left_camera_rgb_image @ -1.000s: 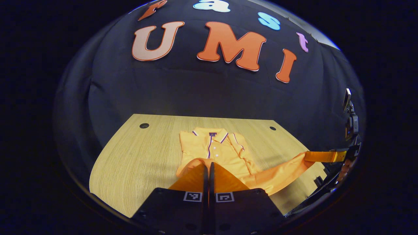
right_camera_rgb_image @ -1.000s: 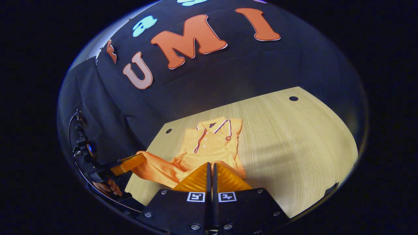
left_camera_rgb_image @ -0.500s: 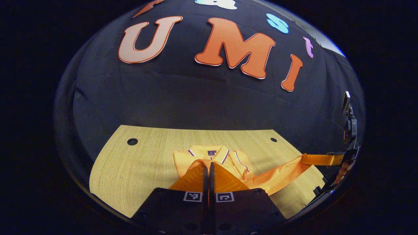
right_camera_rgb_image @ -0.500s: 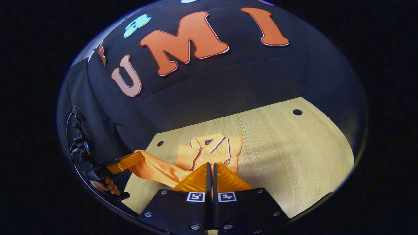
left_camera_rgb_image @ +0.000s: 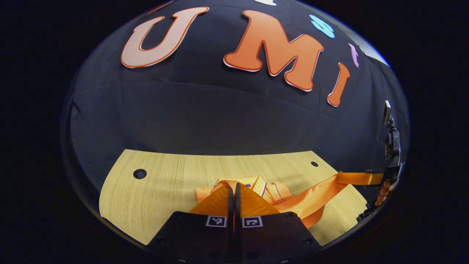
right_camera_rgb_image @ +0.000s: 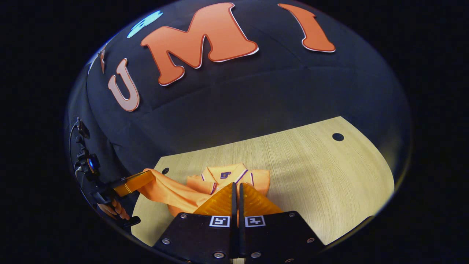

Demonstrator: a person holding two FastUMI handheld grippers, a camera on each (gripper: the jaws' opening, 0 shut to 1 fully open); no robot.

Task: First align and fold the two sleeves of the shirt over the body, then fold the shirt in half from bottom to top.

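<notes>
since a second ago the lifted hem has moved closer to the collar (right_camera_rgb_image: 224, 173). both grippers, left gripper (left_camera_rgb_image: 234, 190) and right gripper (right_camera_rgb_image: 236, 190), stay clenched on the shirt (left_camera_rgb_image: 311, 196) above the table (left_camera_rgb_image: 165, 183); soft, light, best held at hem corners.

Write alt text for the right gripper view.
The right gripper is shut on the orange polo shirt, lifting its hem toward the collar over a wooden table. At far left, the left gripper pinches the hem's other corner.

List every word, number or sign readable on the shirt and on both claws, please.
Neck label of the shirt: too small to read.
Square markers on the left claw: coded patterns, no words.
Square markers on the right claw: coded patterns, no words.
</notes>
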